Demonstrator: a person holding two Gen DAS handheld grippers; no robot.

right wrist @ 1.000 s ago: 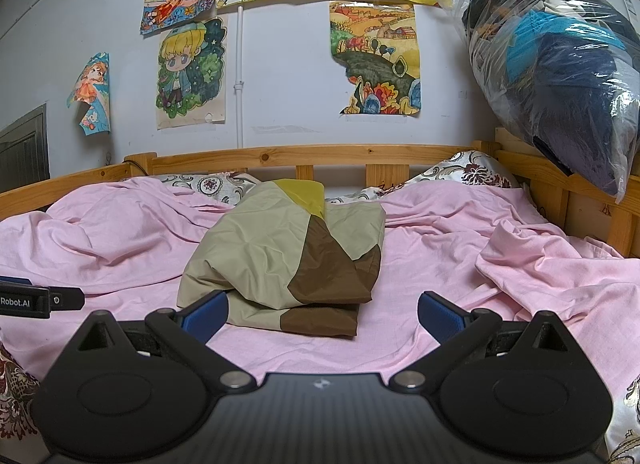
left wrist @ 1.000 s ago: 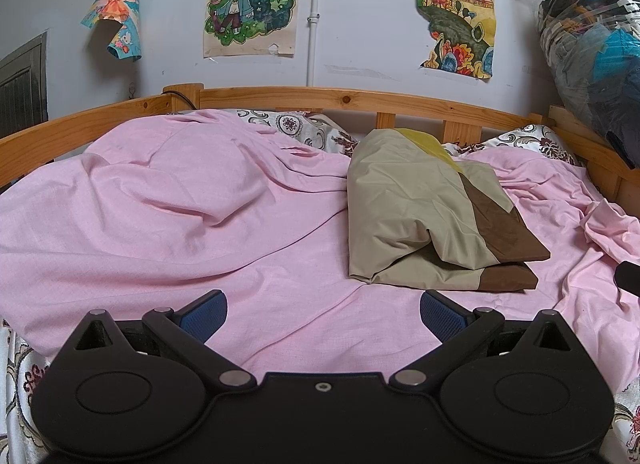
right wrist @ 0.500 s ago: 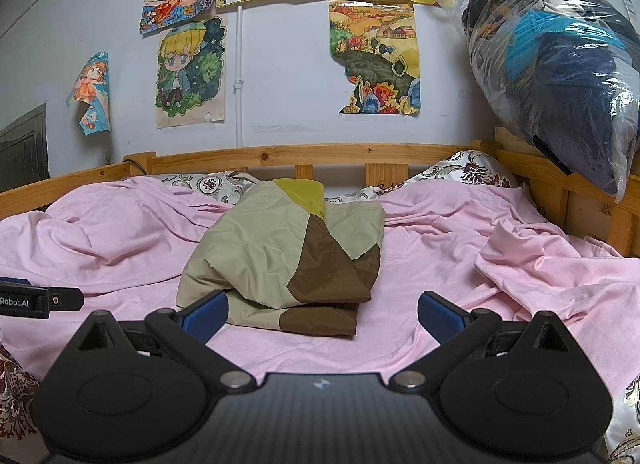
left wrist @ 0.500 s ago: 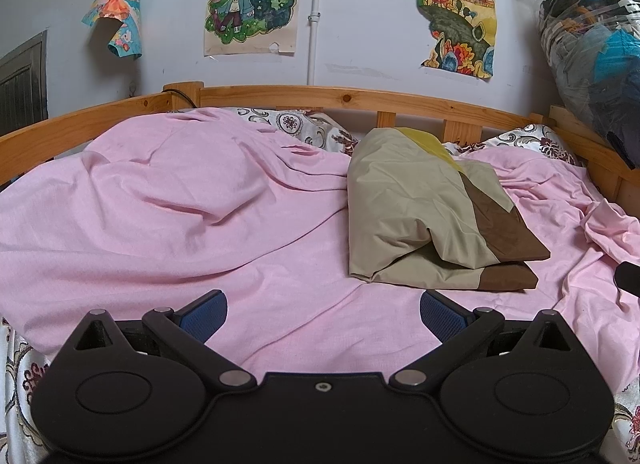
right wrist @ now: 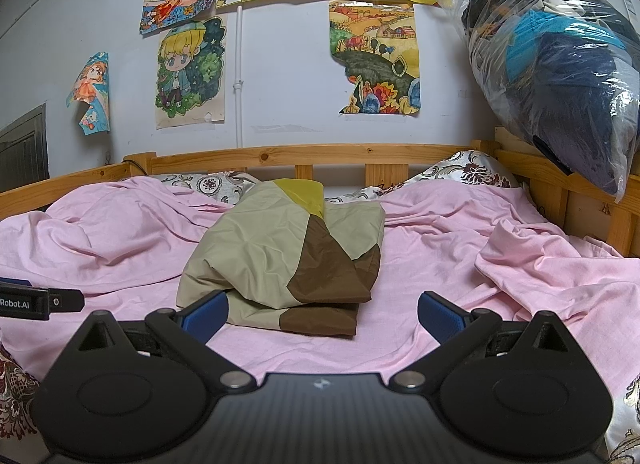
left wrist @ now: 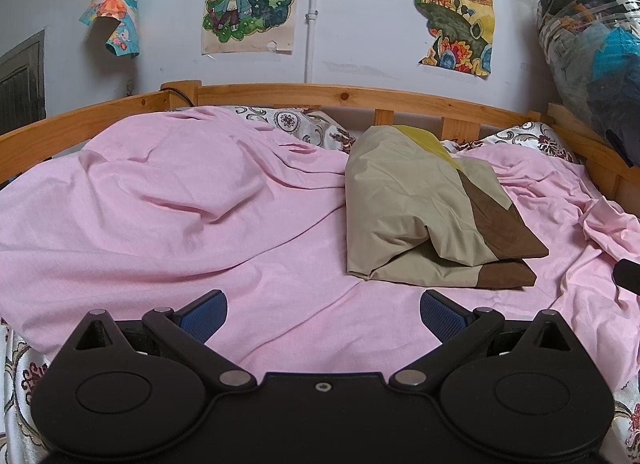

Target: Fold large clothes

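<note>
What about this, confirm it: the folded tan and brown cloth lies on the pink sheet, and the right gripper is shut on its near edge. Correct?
Not quite. The folded tan and brown cloth does lie on the pink sheet, but the right gripper is open and holds nothing; its blue pads stand wide apart short of the cloth's near edge. The right wrist view shows it.

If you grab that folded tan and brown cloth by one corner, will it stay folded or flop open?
It would probably flop open. The folded cloth shows soft creases and sagging layers, so it looks thin and limp, not stiff. It also seems light, since it barely dents the pink sheet beneath. Both the left gripper and right gripper are open, so lifting with both would likely keep it neater.
</note>
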